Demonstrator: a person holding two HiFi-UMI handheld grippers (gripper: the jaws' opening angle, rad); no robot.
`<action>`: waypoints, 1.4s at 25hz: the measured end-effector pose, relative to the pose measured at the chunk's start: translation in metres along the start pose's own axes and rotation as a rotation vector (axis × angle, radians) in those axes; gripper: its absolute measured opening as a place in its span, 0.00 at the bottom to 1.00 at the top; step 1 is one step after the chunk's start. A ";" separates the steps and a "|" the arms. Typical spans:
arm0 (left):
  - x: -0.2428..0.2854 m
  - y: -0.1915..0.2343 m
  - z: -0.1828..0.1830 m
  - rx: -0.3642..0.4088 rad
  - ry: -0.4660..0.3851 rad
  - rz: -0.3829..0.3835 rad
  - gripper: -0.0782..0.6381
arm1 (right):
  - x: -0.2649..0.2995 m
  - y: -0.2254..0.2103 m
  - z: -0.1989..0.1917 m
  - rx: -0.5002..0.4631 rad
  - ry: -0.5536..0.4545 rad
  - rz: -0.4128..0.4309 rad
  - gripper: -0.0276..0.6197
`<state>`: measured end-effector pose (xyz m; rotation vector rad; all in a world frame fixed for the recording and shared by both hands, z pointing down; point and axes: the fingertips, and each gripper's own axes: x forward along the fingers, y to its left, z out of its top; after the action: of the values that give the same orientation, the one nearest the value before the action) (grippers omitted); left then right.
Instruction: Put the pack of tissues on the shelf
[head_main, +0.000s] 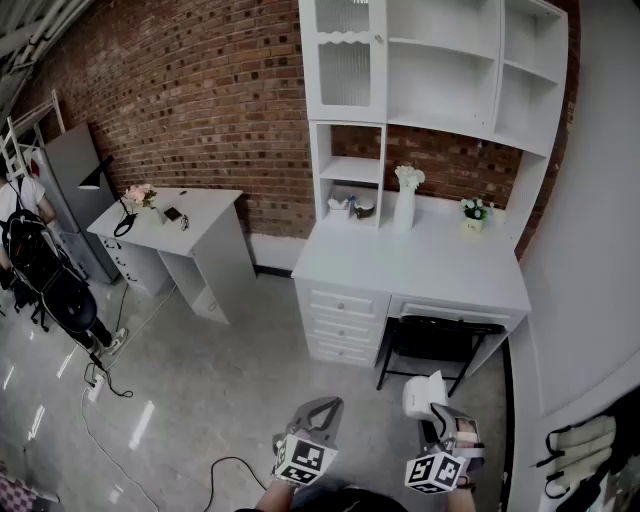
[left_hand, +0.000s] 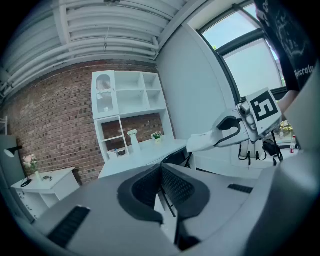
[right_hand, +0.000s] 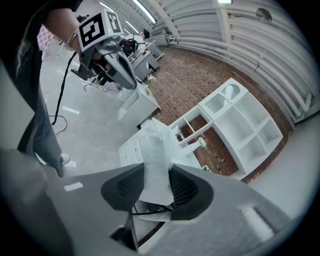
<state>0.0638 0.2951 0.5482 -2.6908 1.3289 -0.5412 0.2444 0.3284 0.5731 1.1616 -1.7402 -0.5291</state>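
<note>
Right gripper (right_hand: 155, 186): jaws partly closed, pads pressing both sides of the pack of tissues (right_hand: 156, 159), held by its near end with the rest standing out past the tips. Left gripper (left_hand: 161, 186): jaws together, nothing between them. The shelf (head_main: 440, 125) is well apart, above the desk (head_main: 420, 262). Risks, as judged: the soft pack may sag or slip from so short a hold; the chair (head_main: 440, 340) hinders a close approach; a long reach could knock the vase (head_main: 403, 208). Items in the lower compartment are too small to name
</note>
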 end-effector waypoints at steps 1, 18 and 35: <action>-0.002 -0.001 0.000 0.001 0.001 0.000 0.13 | -0.001 0.000 0.002 0.006 -0.005 -0.001 0.26; -0.013 0.002 -0.007 -0.002 0.013 0.024 0.13 | 0.001 0.007 0.022 0.004 -0.049 0.009 0.27; 0.036 0.046 -0.015 -0.018 0.010 -0.008 0.13 | 0.050 -0.015 0.043 0.019 -0.031 -0.009 0.27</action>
<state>0.0442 0.2396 0.5607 -2.7128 1.3322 -0.5474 0.2086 0.2712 0.5655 1.1809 -1.7709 -0.5392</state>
